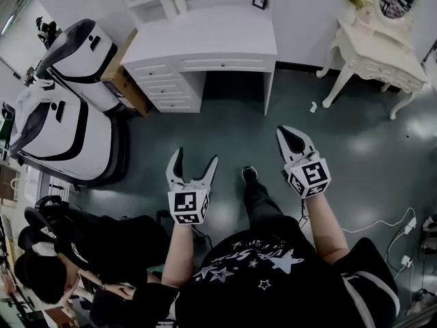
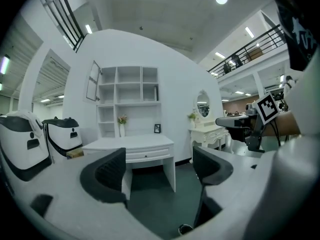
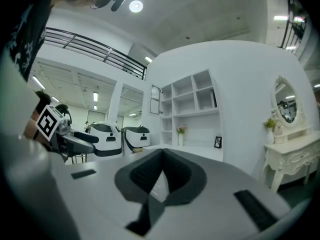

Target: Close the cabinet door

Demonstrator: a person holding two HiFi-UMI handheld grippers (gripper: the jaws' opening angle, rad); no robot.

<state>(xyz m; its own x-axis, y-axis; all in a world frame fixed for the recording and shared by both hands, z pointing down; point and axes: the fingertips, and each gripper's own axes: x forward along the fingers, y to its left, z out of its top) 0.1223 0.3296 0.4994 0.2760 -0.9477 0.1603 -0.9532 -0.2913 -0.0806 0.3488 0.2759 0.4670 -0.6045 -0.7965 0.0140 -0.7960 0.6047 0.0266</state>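
A white shelf unit (image 2: pixel 129 100) stands on a white desk (image 1: pixel 205 36) against the far wall. Its small cabinet door (image 2: pixel 93 81) at the upper left hangs open, swung outward; the right gripper view shows that door (image 3: pixel 155 100) too. My left gripper (image 1: pixel 193 164) is held over the dark floor well short of the desk, jaws spread wide with nothing between them (image 2: pixel 160 169). My right gripper (image 1: pixel 295 139) is beside it to the right, shut with its pads together and empty (image 3: pixel 161 171). Both point level toward the desk.
Two large white-and-black machines (image 1: pixel 61 125) stand left of the desk. A white vanity table with a mirror (image 1: pixel 379 53) is at the far right. A seated person (image 1: pixel 41 272) is at my lower left. Cables (image 1: pixel 403 224) lie on the floor at right.
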